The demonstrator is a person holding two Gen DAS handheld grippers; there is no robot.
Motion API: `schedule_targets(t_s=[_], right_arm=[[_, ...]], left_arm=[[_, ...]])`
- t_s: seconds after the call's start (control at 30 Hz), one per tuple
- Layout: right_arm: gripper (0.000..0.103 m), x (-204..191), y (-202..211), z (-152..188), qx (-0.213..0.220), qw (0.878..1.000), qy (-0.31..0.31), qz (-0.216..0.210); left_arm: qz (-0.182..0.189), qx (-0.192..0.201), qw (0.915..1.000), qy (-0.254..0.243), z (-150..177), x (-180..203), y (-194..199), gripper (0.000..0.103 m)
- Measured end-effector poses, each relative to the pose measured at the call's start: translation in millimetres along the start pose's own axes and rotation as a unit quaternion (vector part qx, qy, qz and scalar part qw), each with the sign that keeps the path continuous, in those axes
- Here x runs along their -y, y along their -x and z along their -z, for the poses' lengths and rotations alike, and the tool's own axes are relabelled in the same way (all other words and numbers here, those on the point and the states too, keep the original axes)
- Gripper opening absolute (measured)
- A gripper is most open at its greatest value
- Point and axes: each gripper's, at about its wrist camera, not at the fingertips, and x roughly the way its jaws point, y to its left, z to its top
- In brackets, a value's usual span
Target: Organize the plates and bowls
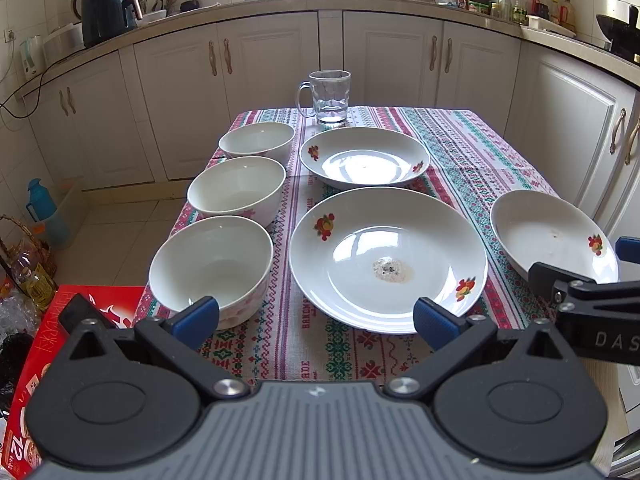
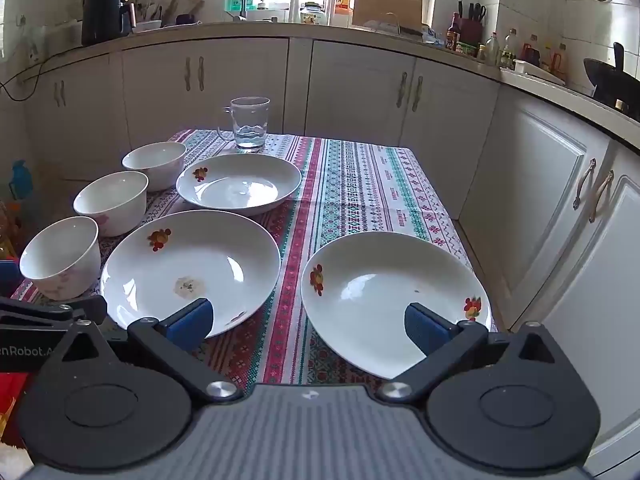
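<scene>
Nothing is picked up yet: the left tool [image 1: 316, 318] and right tool [image 2: 307, 322] both gape wide over white flowered plates [image 2: 394, 300]; stacking them likely comes next.

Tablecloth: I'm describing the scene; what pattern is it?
Woven bands of red, green and white motifs, clearest in the right wrist view.
</scene>
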Motion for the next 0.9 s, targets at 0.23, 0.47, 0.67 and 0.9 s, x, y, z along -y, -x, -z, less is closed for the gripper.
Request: schedule_targets(t_s=[0.23, 0.47, 0.67, 0.9], right_arm=[[0.103, -0.2, 1.3, -0.3, 0.002, 1.000, 0.001, -0.002], [0.103, -0.6, 1.2, -0.1, 0.002, 1.000, 0.002, -0.002], [0.103, -0.5, 1.4, -0.2, 0.003, 1.000, 0.002, -0.002], [0.103, -0.5, 1.8, -0.4, 0.003, 1.000, 0.002, -0.002]], left_arm=[[-0.001, 0.002, 1.0000, 0.000, 0.4, 0.6, 1.2, 0.103], [-0.002, 0.001, 1.0000, 0.000, 0.0, 0.3, 1.4, 0.102], [-0.002, 0.002, 1.0000, -0.001, -0.2, 0.5, 1.7, 0.103], [-0.002, 0.002, 1.0000, -0.001, 0.4, 0.2, 1.7, 0.103]])
